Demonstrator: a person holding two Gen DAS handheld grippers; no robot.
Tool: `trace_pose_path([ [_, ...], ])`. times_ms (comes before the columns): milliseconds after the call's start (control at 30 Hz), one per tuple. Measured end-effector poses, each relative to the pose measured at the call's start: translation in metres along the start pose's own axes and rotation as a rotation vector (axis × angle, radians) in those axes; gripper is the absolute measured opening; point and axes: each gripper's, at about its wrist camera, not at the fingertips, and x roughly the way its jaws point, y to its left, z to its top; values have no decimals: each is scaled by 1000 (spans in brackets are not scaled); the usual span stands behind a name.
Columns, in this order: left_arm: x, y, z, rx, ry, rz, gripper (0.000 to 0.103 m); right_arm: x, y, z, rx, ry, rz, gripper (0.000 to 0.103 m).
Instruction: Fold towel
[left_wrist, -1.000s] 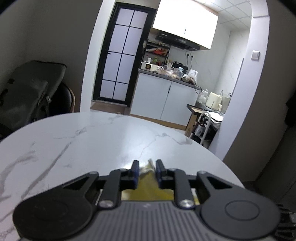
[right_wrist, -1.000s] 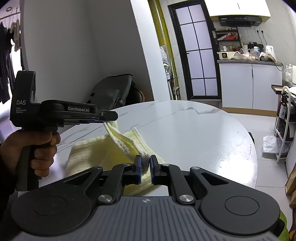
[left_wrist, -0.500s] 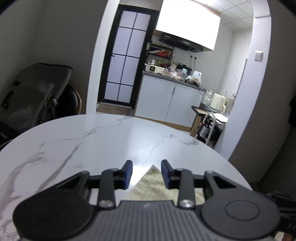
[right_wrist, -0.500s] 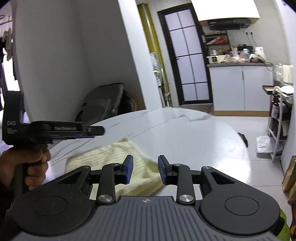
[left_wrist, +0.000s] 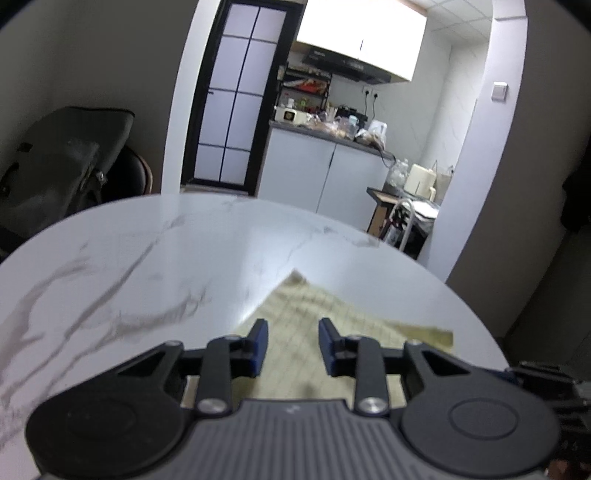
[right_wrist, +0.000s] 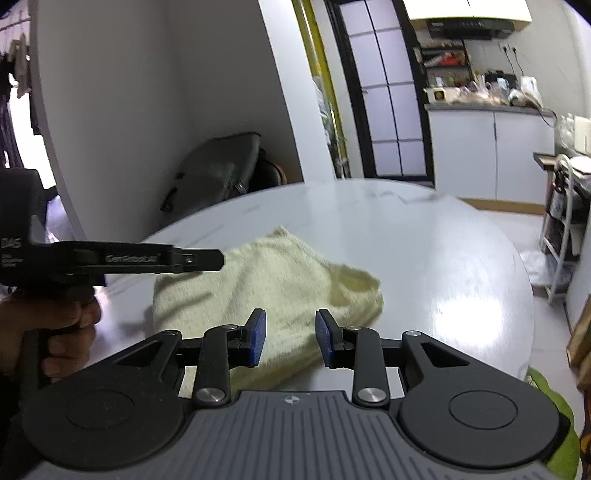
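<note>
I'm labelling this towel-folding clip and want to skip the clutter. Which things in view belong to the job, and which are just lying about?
Part of the job:
- yellow towel, lying on the table
- marble table
- left claw, open
- right claw, open

Just lying about:
- dark bag on a chair
- kitchen counter clutter
- wire rack

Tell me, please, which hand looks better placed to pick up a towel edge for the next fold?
Probably the right. The right claw hangs open over the towel's near edge with the loose bunched corner just ahead. The left claw, also open, sits over flat cloth, further from any edge.
</note>
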Motion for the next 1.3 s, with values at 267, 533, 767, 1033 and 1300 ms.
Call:
trace_pose_path([
  [267, -16, 8, -11, -8, -1, -5, 34, -9, 12, -4, 12, -11, -53, 34],
  [533, -39, 9, -22, 30, -25, 2, 55, -20, 31, -10, -7, -25, -122, 36],
  [767, -60, 15, -33, 117, -72, 50, 61, -28, 51, -20, -29, -34, -157, 46],
  [1033, -72, 25, -52, 128, -88, 26, 66, -35, 71, -34, -39, -48, -211, 58],
  [1300, -88, 29, -65, 157, -116, -1, 77, -40, 86, -46, -57, -47, -229, 72],
])
